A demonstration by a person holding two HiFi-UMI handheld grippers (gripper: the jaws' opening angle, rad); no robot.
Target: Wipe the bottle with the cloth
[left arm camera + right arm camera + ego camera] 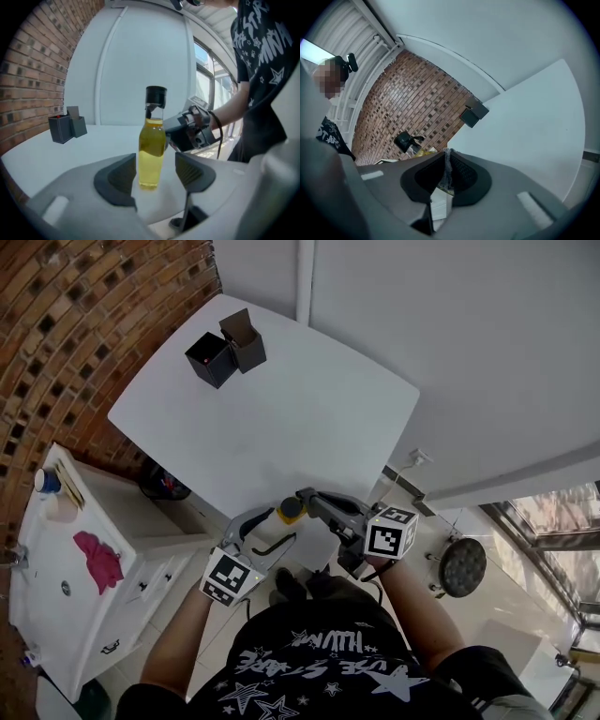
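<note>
My left tongs [157, 172] stand released, their dark ribbed pads spread either side of the clear glass bottle [151, 154] of yellow liquid with a black cap; the pads flank its lower body without pressing on it; the bottle stands upright on the white square table [281, 409], close to the edge nearest me and well apart from the two black open-topped boxes [226, 351] at the far corner; my right tongs [448, 177] are clenched on a thin strip of pale grey cloth [446, 164], which runs up the narrow slit between the two pads; from the left gripper view those right tongs sit just beside the bottle, level with its shoulder, on its right; whether the cloth touches the glass I cannot tell; a red brick wall [75, 334] runs along the left of the table; below it stands a white cabinet [56, 615] with a crumpled pink rag [98, 557] lying on top.
</note>
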